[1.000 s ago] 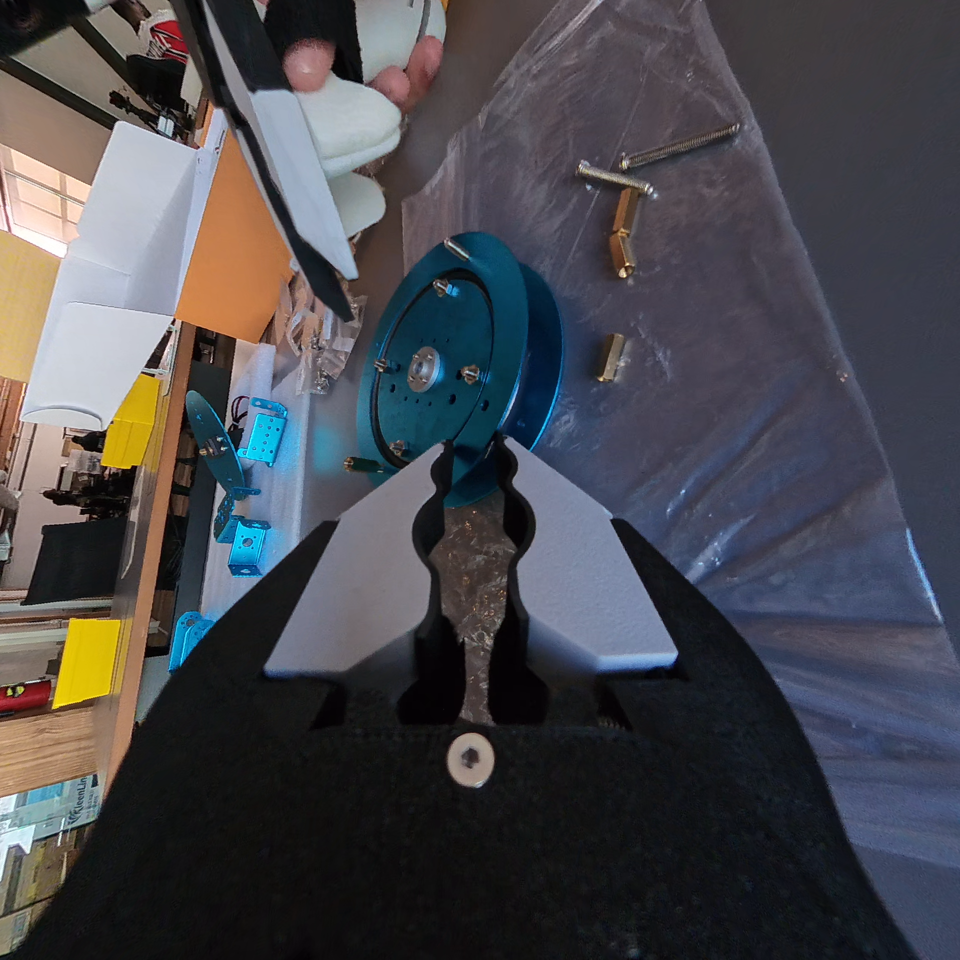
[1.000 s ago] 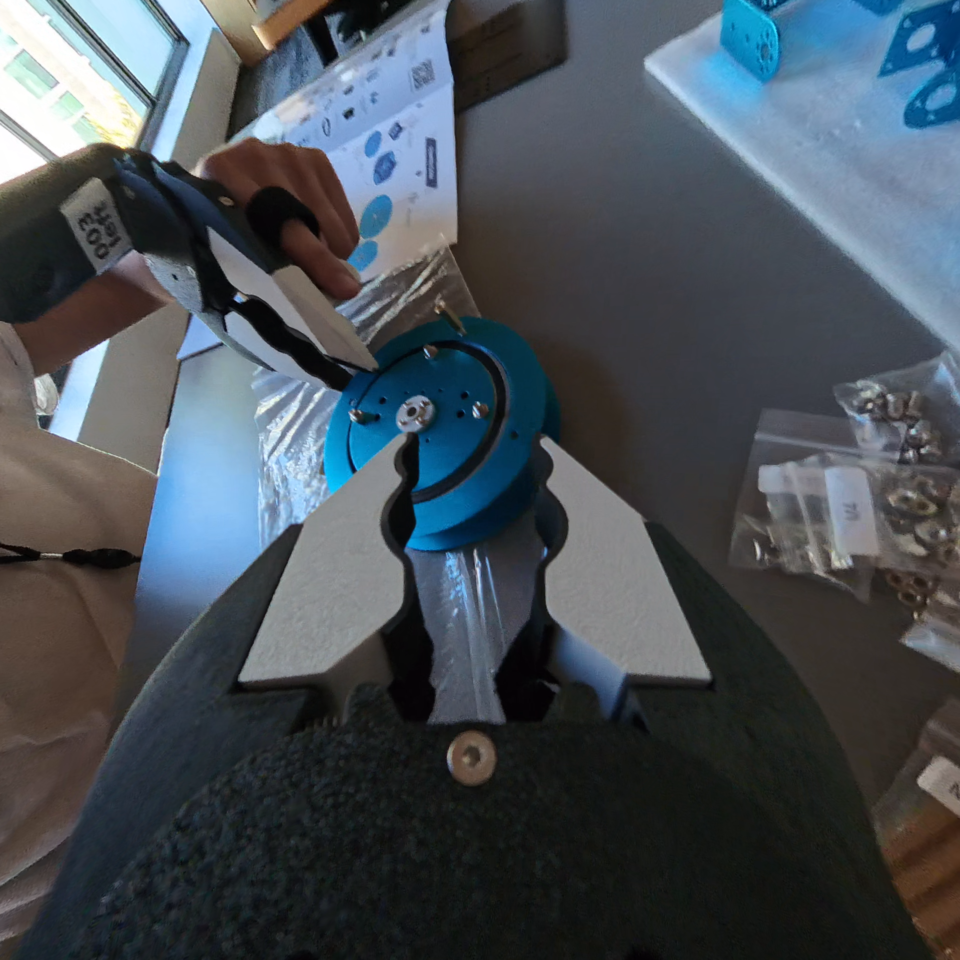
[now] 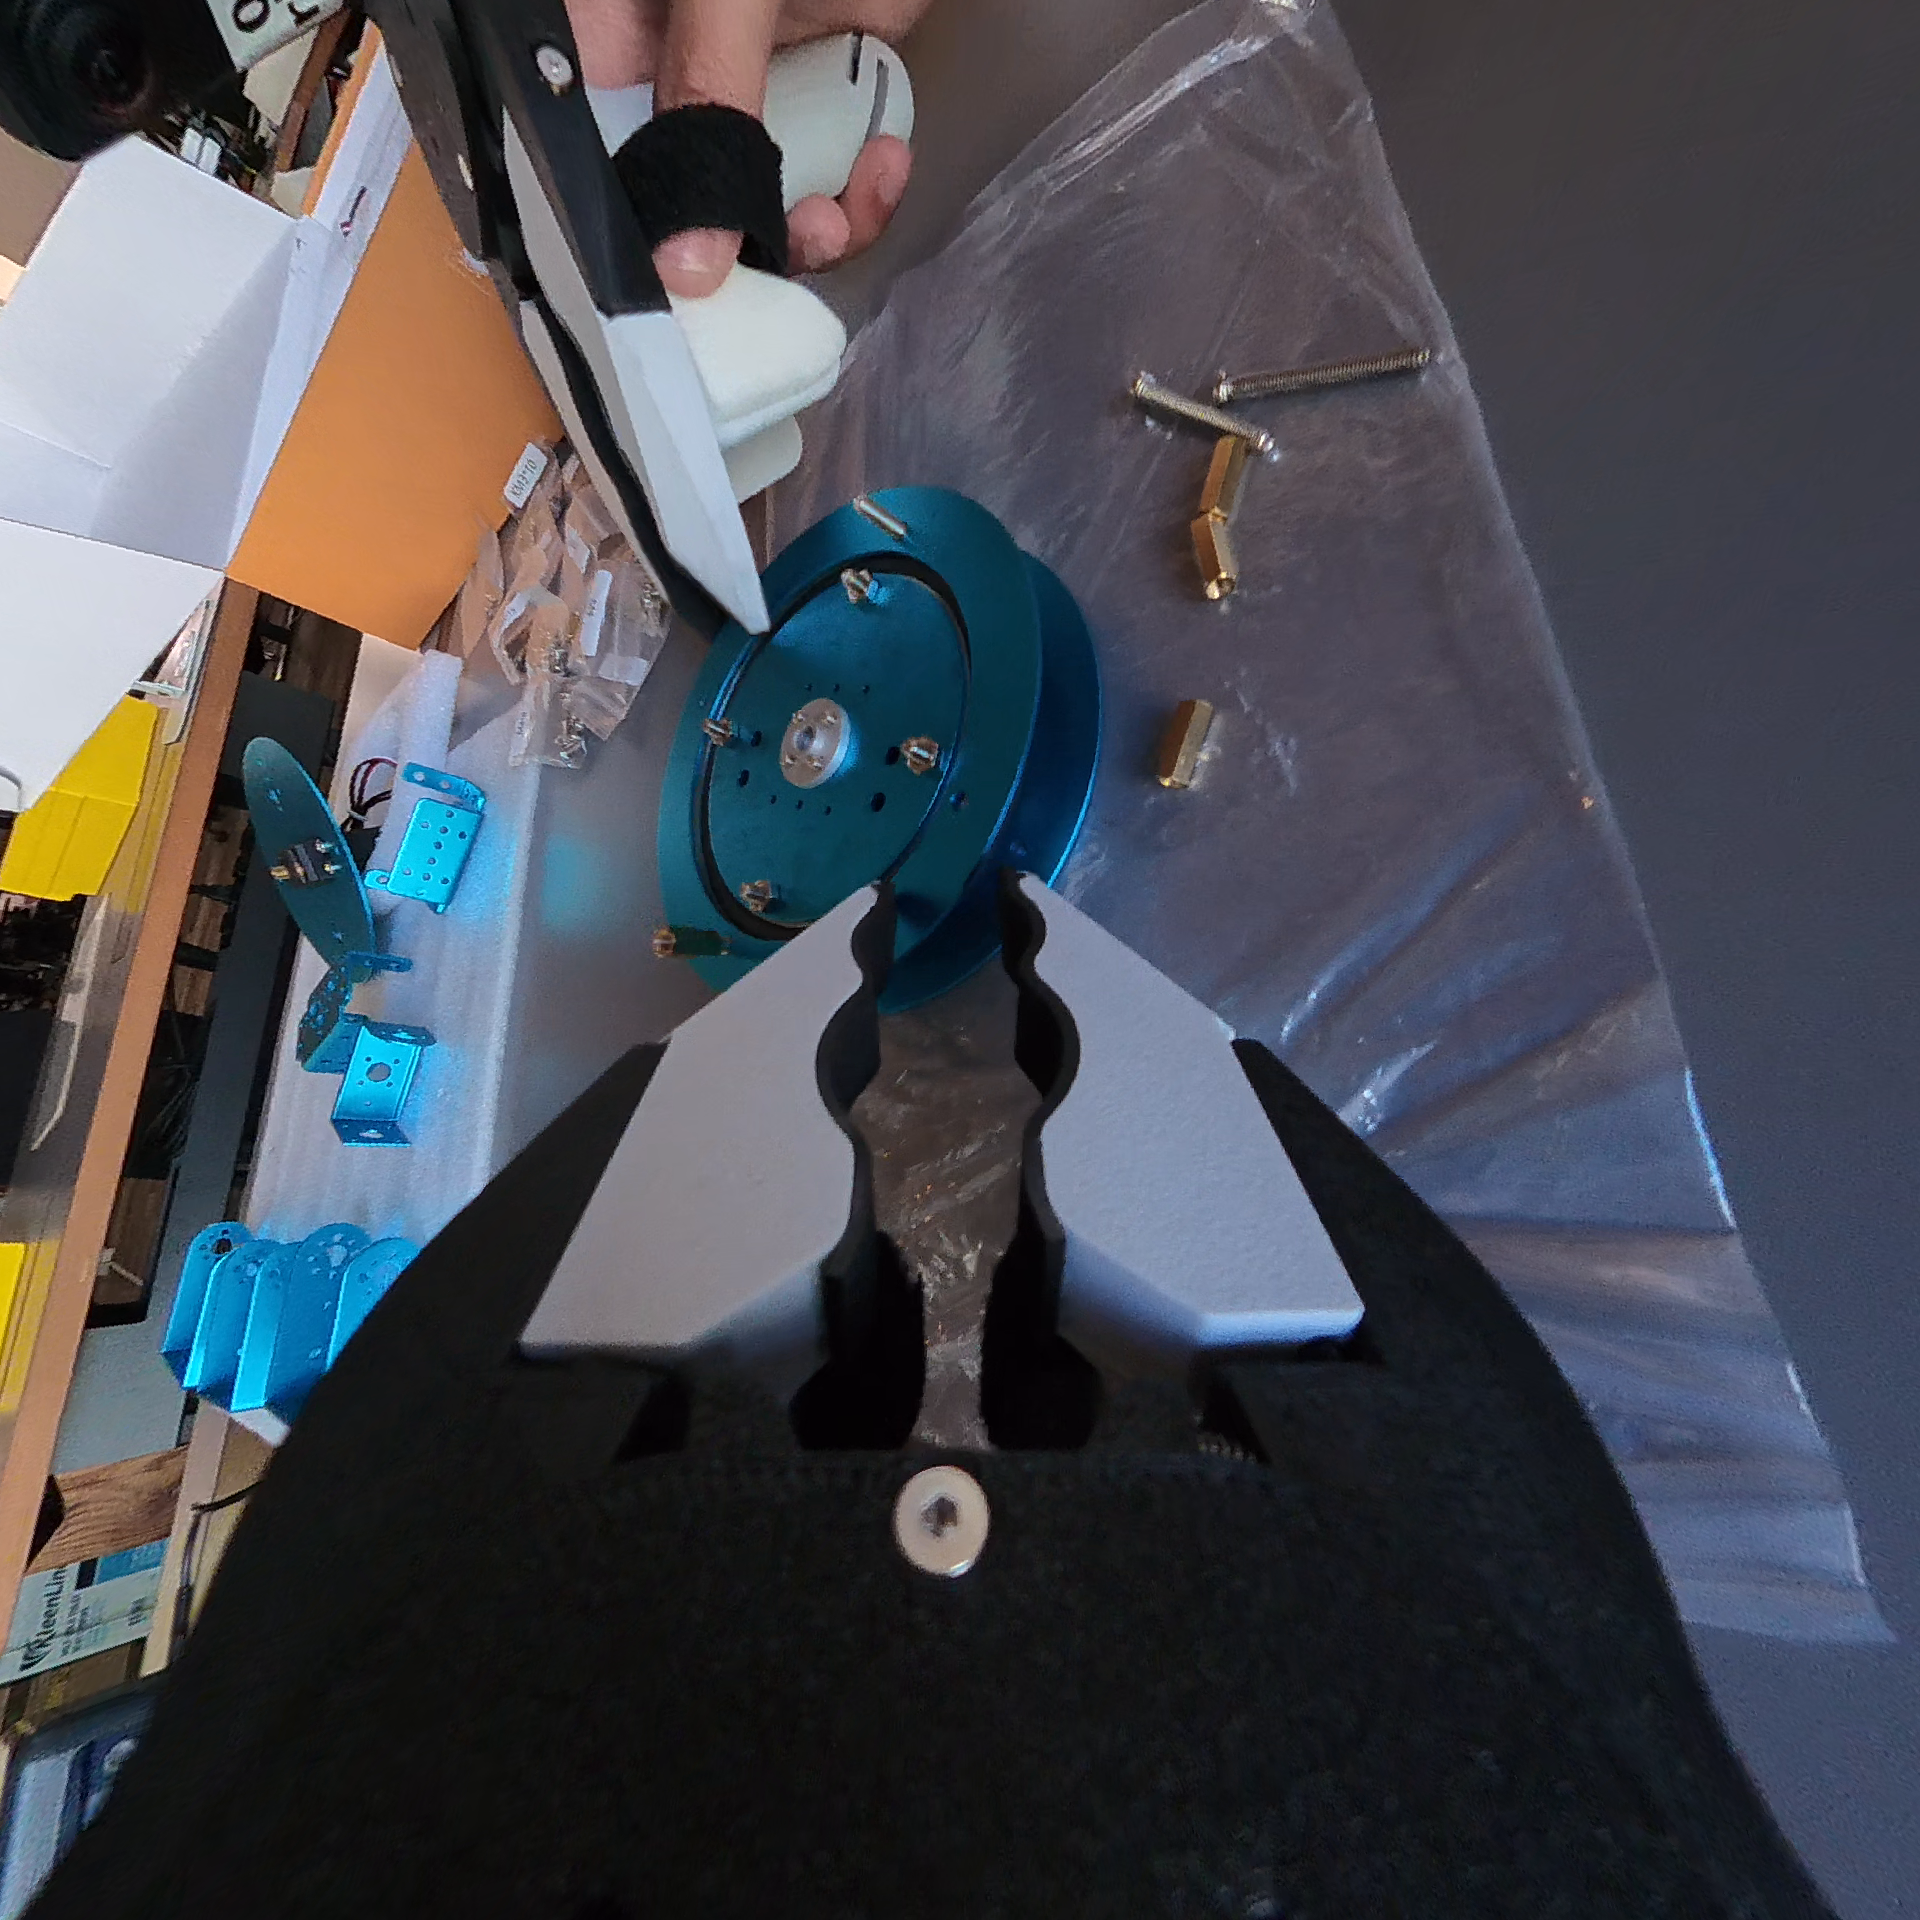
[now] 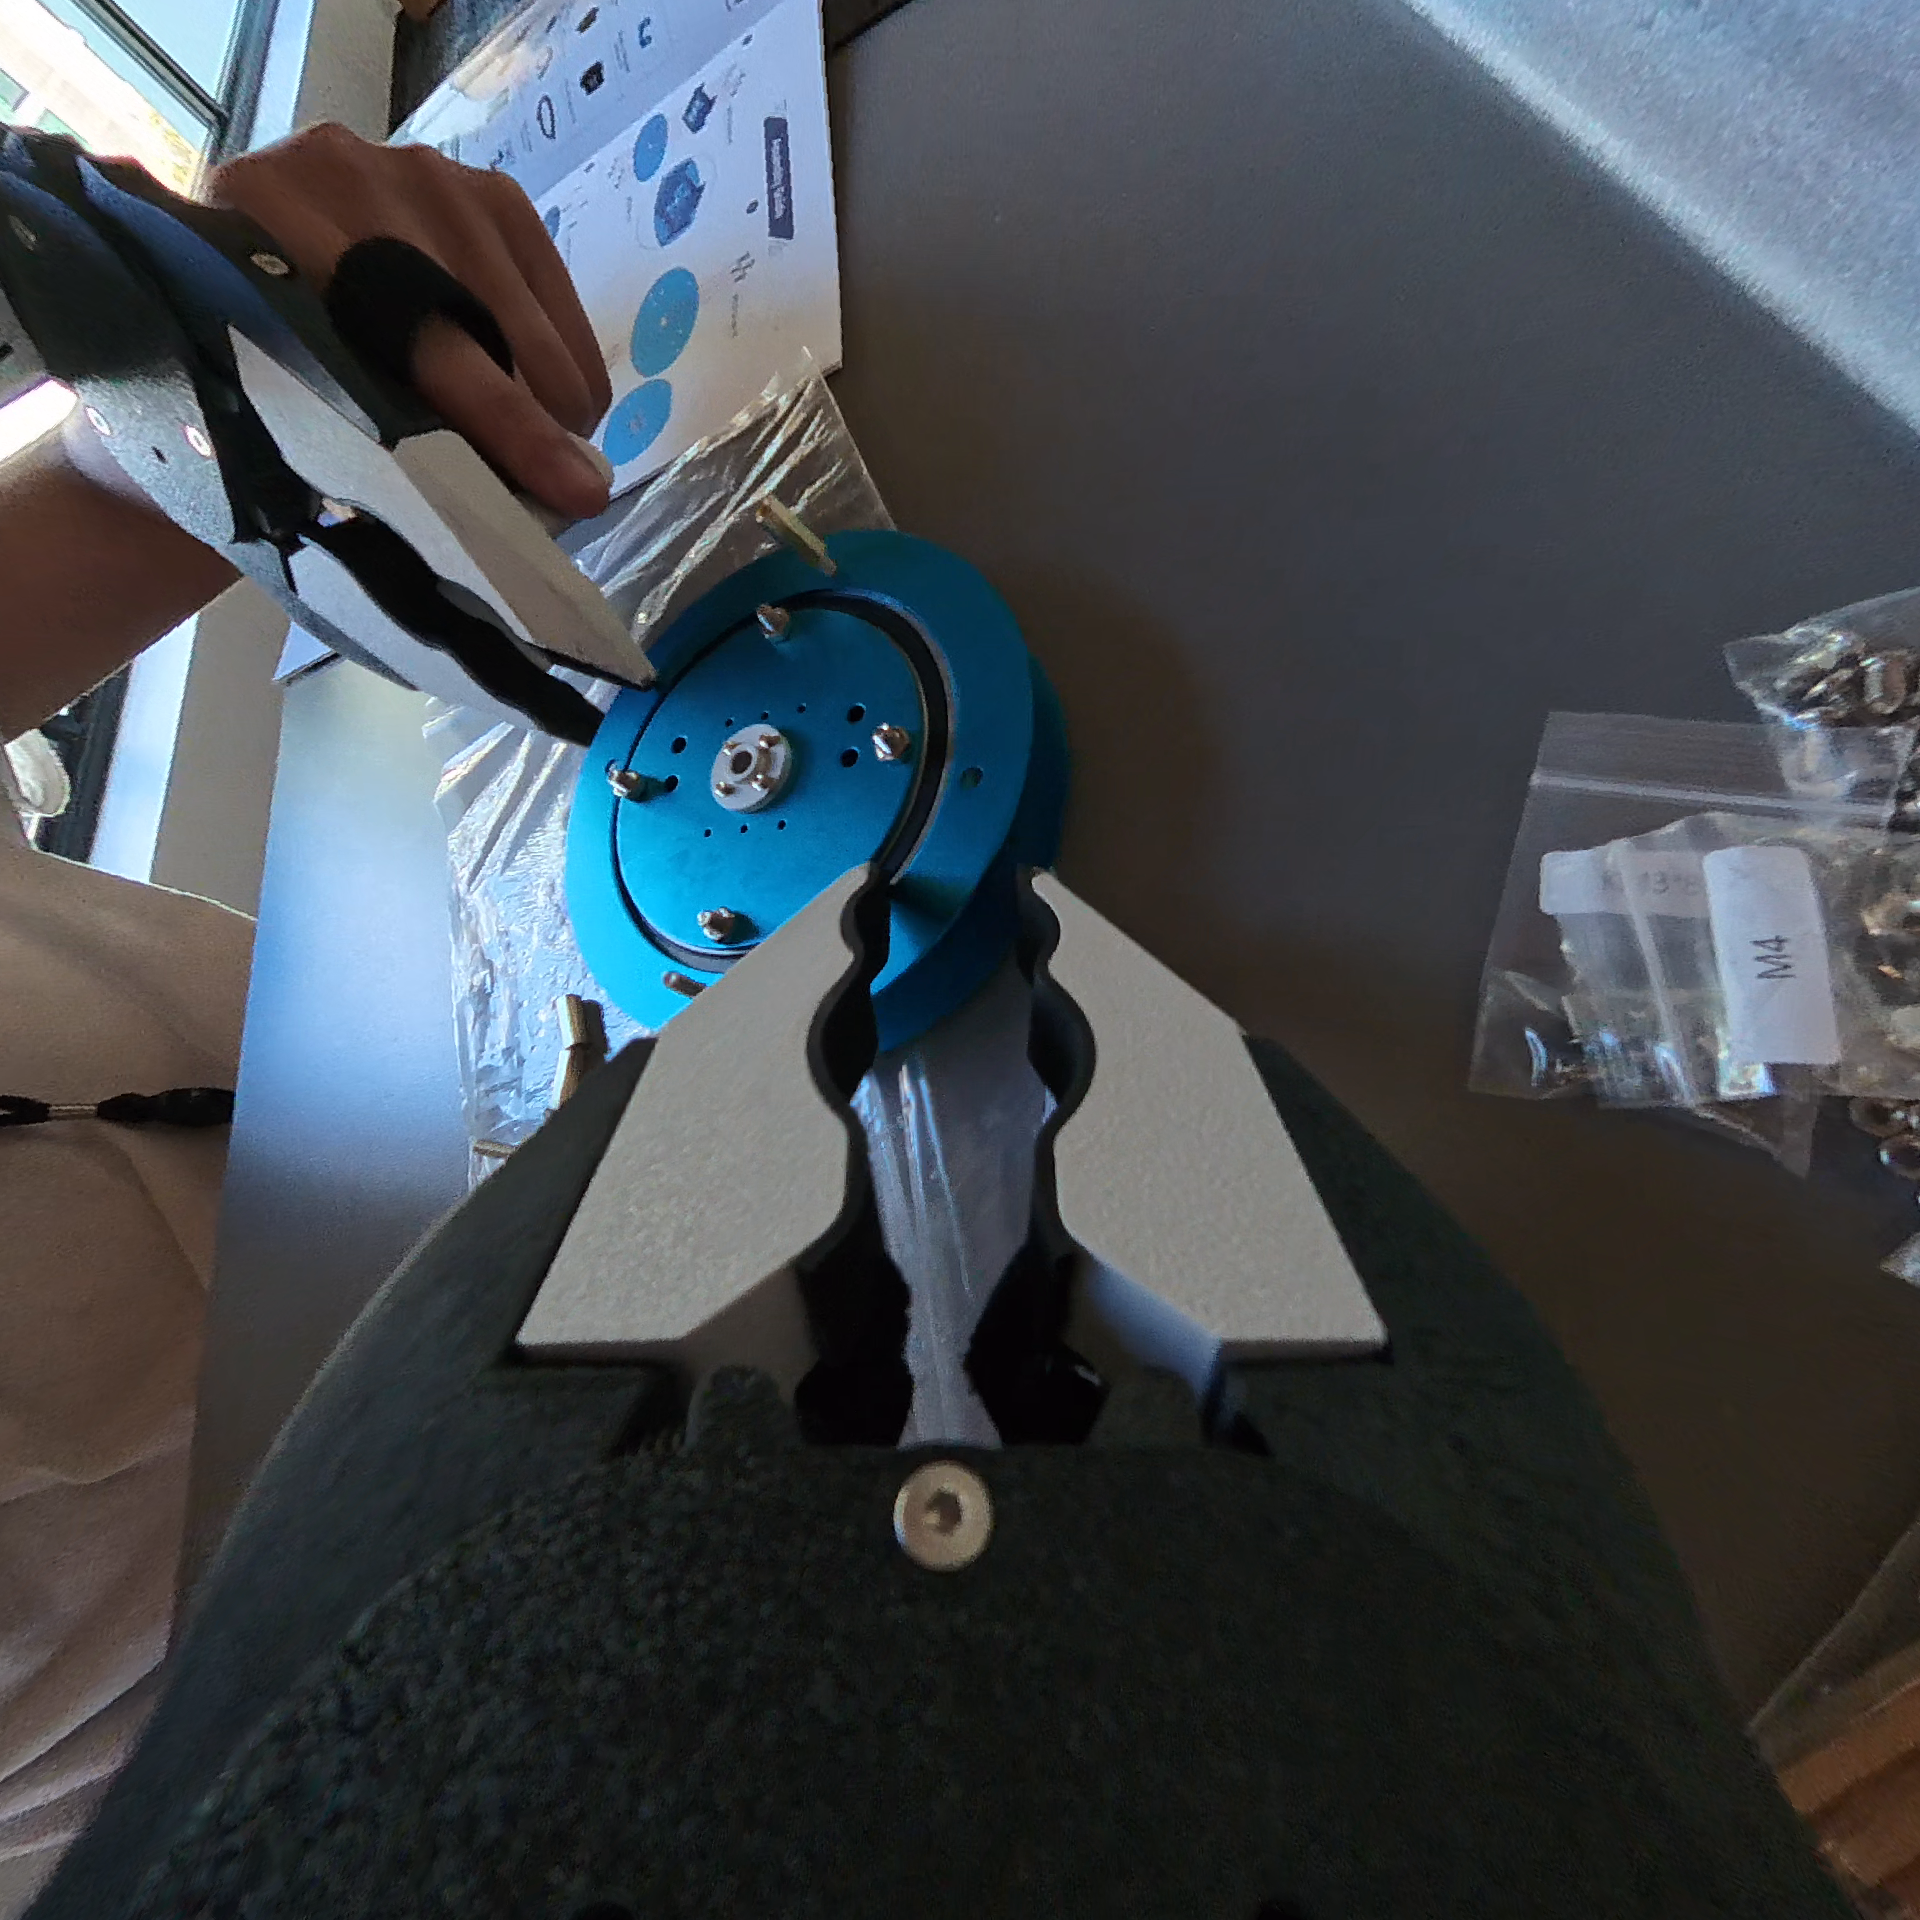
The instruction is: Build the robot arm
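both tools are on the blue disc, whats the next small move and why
Probably a small, level lift with both together. The left tool and right tool each appear to pinch opposite rims of the blue disc. It lies on the plastic sheet near loose brass standoffs, so uneven motion could tilt it.

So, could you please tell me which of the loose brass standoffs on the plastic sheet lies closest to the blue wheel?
The single short standoff lying alone just beside the blue wheel; the other standoffs sit joined end to end farther off, by the long screws.

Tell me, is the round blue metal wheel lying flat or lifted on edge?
Lifted on edge: round blue metal wheel pinched by both tools at opposite rims.
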A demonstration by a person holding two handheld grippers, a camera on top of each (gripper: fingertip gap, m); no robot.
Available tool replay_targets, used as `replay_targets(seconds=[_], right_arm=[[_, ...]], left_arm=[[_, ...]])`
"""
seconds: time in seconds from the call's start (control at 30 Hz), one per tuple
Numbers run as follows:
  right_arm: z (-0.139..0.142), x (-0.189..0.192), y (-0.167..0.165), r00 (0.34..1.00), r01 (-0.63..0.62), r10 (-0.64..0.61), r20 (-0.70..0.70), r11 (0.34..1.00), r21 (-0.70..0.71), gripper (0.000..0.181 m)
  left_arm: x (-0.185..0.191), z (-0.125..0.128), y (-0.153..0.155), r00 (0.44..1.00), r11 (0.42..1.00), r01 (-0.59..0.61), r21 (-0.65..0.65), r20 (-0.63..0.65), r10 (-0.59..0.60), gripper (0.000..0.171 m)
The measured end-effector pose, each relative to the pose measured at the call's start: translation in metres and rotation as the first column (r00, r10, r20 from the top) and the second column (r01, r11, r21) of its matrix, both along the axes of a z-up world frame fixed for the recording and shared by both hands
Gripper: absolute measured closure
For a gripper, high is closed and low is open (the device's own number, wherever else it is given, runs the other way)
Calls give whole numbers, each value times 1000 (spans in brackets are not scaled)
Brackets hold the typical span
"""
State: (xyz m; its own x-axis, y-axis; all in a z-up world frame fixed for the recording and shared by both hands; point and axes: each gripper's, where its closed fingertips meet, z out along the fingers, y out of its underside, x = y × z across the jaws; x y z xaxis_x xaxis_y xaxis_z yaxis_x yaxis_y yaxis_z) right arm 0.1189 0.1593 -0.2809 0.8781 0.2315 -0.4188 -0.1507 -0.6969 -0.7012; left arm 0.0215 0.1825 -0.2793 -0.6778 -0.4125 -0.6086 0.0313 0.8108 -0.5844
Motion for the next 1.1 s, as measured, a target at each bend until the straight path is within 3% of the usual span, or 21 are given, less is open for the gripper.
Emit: replay_targets(seconds=[0.13,0.27,0.33,0.43,0.53,0.67,0.83,1.1], right_arm=[[7,9,-2,998,26,-27,60,999,27,151],[51,14,-12,983,59,-90,158,981,186,149],[65,-3,-19,975,28,-86,206,962,271,148],[62,-42,-27,970,2,-71,232,958,287,135],[46,-65,-28,963,32,-104,249,960,277,135],[40,-57,-27,931,107,-196,308,953,284,155],[16,-45,-31,934,158,-208,290,970,186,153],[20,-47,-28,928,155,-219,302,963,221,159]], left_arm=[[-5,12,-3,999,994,15,-108,-46,-21,151],[4,46,16,996,941,-53,-334,-86,25,150],[15,53,31,989,899,-123,-420,-126,77,151],[27,48,43,972,851,-198,-487,-209,107,149],[36,48,46,964,821,-231,-523,-234,123,146],[46,48,43,959,805,-257,-534,-244,144,145],[51,42,41,956,816,-268,-513,-247,159,146],[59,24,37,946,848,-291,-443,-263,188,146]])
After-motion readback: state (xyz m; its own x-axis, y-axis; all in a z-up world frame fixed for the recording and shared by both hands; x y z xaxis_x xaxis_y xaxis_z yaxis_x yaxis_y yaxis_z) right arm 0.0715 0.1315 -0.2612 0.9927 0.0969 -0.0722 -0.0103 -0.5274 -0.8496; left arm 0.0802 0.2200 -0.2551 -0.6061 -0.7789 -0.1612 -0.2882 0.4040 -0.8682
